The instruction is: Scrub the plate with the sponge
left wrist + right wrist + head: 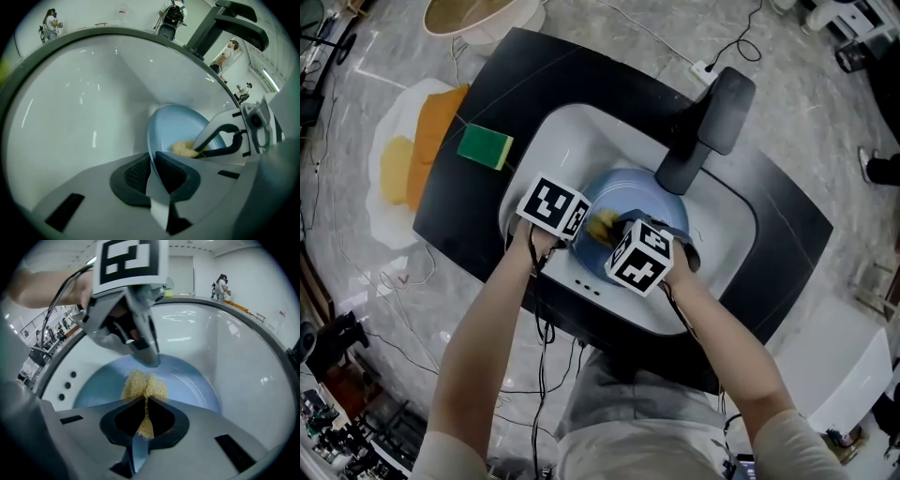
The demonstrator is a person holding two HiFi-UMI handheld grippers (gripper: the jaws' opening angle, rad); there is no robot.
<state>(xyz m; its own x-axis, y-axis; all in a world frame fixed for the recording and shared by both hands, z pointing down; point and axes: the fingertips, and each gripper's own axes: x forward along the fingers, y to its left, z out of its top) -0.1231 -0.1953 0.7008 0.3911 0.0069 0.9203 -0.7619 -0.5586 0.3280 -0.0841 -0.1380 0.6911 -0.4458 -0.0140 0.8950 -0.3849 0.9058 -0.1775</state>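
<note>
Scrubbing step in hand. We are pinching rim of pale blue round plate (180, 126) with left gripper (152, 176), holding it inside white sink basin (727, 220). With right gripper (144, 416) we are clenching yellow fibrous sponge (143, 385), pressing it on plate face, mid-sink. Next move, we are judging: rubbing strokes across face, rim kept steady.

Even, bright overhead light is seen in the head view, with soft shadows and faint glare streaks on the marble floor (806, 122). The 2 gripper views are bent by a wide-angle lens and ringed by black corners. Ceiling lights are mirrored as white streaks on the glossy sink (84, 103). A soft sheen is carried by the plate (187, 385). The nearest foreground is rendered blurred and dimmer.
</note>
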